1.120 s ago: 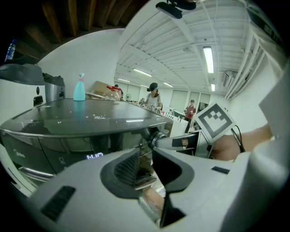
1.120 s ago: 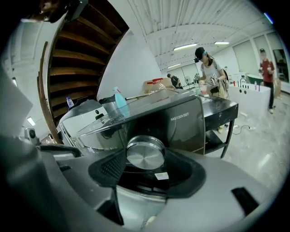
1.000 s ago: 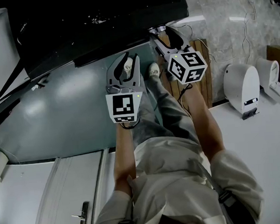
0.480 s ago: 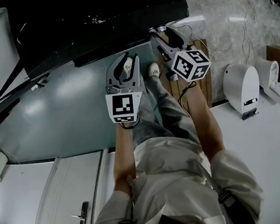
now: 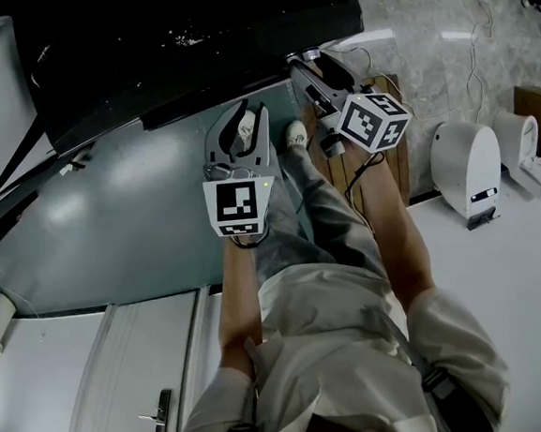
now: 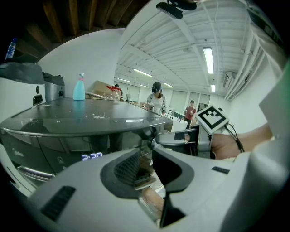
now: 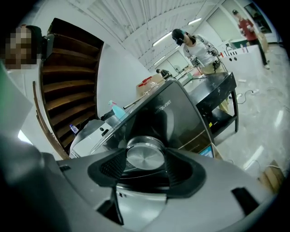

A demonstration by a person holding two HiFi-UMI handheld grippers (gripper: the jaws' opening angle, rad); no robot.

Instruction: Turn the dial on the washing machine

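Brushed silver, round and flat-faced, the metal dial (image 7: 145, 156) is sitting on the front panel of the dark grey washing machine (image 7: 181, 113), up near the right end of that panel going by the head view. The right gripper (image 7: 146, 159) is clamping it, with a black ribbed pad pressing in on each side of the rim. From the head view, that right gripper (image 5: 309, 66) is reaching out to the machine's front edge, and its black-and-white marker cube (image 5: 372, 122) is sitting tilted over on one corner. The left gripper (image 5: 251, 118) is hanging back beside it, well short of the machine, with its jaws apart and nothing between them. In its own view you're just looking through the gap of the left gripper (image 6: 147, 163) at the machine's front. A pale blue digital readout (image 6: 92, 157) is glowing on the panel, and a light blue spray bottle (image 6: 79, 87) is standing upright on the glossy lid. Under the person, the teal floor (image 5: 110, 215) is running off to the left. A brown wooden board (image 5: 390, 125) is lying just right of the right gripper, and a white rounded unit (image 5: 467, 170) is standing further right.
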